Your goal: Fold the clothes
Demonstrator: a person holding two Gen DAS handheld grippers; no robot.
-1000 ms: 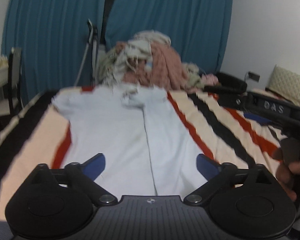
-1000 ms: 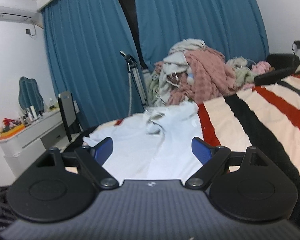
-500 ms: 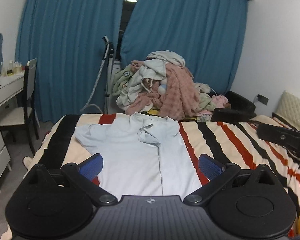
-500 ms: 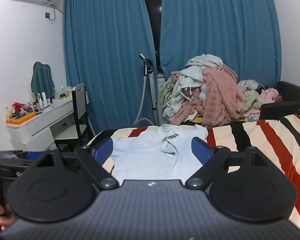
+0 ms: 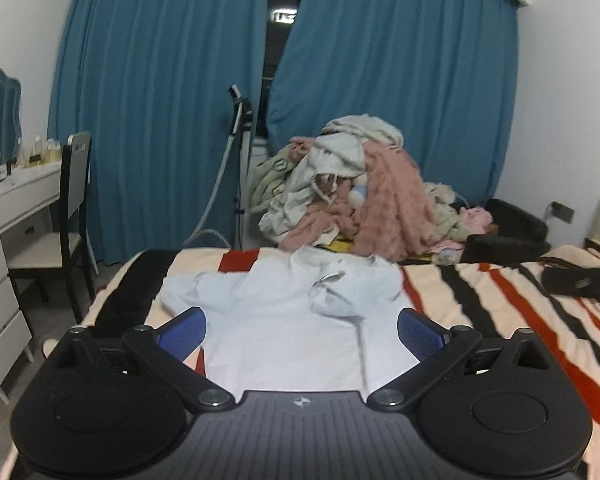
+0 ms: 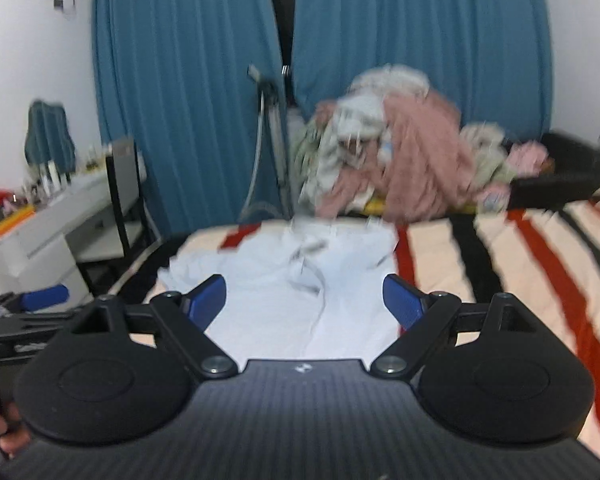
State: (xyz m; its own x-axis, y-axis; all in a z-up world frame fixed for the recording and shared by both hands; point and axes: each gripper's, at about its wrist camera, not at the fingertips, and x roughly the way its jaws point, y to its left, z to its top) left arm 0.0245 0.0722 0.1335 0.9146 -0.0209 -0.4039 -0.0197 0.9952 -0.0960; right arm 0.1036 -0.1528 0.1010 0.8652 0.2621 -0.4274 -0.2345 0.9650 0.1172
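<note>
The pale blue shirt (image 5: 284,320) lies spread flat on the striped bedcover (image 5: 480,308), collar at the far end, directly ahead of both tools and framed between their fingers. Its front placket runs toward the tools; one short sleeve extends to the left.

Left gripper (image 5: 302,332): released, blue pads wide apart, nothing between them. It hangs above the near part of the shirt without touching it.

Right gripper (image 6: 304,300): likewise released, jaws wide, holding nothing, above the near part of the shirt. This view is blurred. The left tool appears at its lower left edge, with part of a hand (image 6: 4,432) visible in the corner below it.

Beyond the shirt's collar, past the far edge of the bed, stands a pile of clothes (image 5: 356,192), pink and off-white, against blue curtains (image 5: 160,100). A garment steamer (image 5: 240,152) stands left of the pile. Far left of the tools are a chair (image 5: 64,208) and a white dresser (image 5: 8,240). To the right, a dark object (image 5: 580,284) lies on the bedcover, well apart from the shirt.
</note>
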